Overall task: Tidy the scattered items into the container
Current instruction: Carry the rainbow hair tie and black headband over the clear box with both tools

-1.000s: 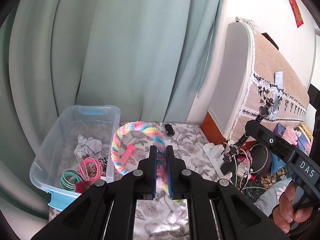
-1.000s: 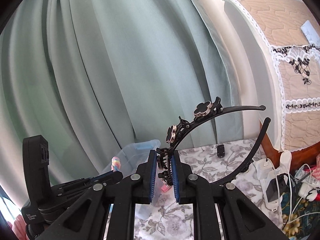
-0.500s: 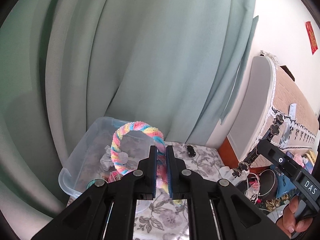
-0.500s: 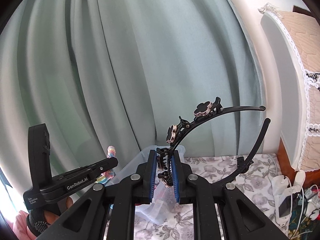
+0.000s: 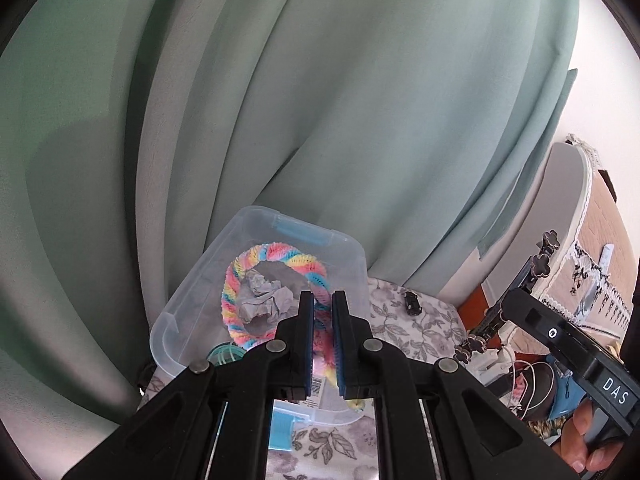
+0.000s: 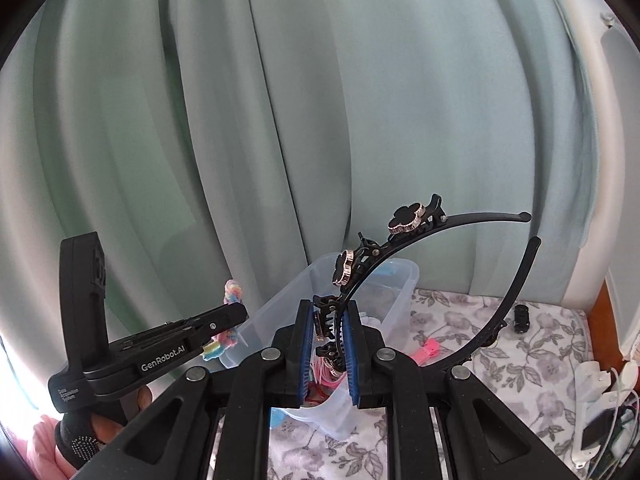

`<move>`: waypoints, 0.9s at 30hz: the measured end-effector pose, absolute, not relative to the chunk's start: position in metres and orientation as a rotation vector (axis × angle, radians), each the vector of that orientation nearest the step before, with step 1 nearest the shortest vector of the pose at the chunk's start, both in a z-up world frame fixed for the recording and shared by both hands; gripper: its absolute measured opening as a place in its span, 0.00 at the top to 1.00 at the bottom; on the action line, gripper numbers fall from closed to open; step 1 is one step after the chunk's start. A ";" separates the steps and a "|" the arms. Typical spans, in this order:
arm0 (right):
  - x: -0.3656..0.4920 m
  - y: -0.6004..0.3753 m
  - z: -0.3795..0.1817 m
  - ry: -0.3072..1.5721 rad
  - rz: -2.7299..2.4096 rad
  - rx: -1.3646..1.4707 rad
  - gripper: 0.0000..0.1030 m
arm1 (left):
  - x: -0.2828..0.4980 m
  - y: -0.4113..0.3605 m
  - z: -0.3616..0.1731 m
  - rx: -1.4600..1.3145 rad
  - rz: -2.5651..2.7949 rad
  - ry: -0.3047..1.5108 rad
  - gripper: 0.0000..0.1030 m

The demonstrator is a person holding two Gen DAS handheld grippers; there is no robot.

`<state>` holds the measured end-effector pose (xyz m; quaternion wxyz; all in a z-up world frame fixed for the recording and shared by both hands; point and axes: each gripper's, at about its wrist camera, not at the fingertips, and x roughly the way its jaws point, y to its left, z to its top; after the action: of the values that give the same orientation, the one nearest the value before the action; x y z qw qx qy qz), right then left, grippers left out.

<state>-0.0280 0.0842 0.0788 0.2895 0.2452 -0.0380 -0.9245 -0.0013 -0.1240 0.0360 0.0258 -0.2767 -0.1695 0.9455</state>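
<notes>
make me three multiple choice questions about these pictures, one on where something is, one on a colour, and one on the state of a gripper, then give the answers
1. Where does the small black clip lie?
A. inside the clear bin
B. on the floral cloth, outside the bin
C. between the left jaws

2. What colour are the clover ornaments on the headband that the right gripper carries?
A. black
B. red
C. white

3. How does the left gripper stand?
A. wide open, empty
B. shut on the rainbow braided headband
C. shut on a crumpled paper

Answers: 1 B, it sits on the floral cloth right of the clear bin. 2 A, black clovers with a pale studded rim. 3 B, the braid runs between the closed jaws.
</notes>
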 end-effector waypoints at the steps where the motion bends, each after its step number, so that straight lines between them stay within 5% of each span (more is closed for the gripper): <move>1: -0.030 0.077 0.077 -0.089 -2.457 0.662 0.85 | -0.002 -0.128 0.034 -0.859 2.923 -0.533 0.92; 27: -0.083 0.004 0.028 0.046 -2.212 0.820 0.85 | -0.023 -0.142 -0.010 -0.969 2.860 -0.590 0.92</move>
<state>-0.0828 0.0036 0.0284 0.3812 0.3213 0.0179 -0.8667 -0.0230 -0.1420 -0.0105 0.0325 -0.3147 -0.1917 0.9291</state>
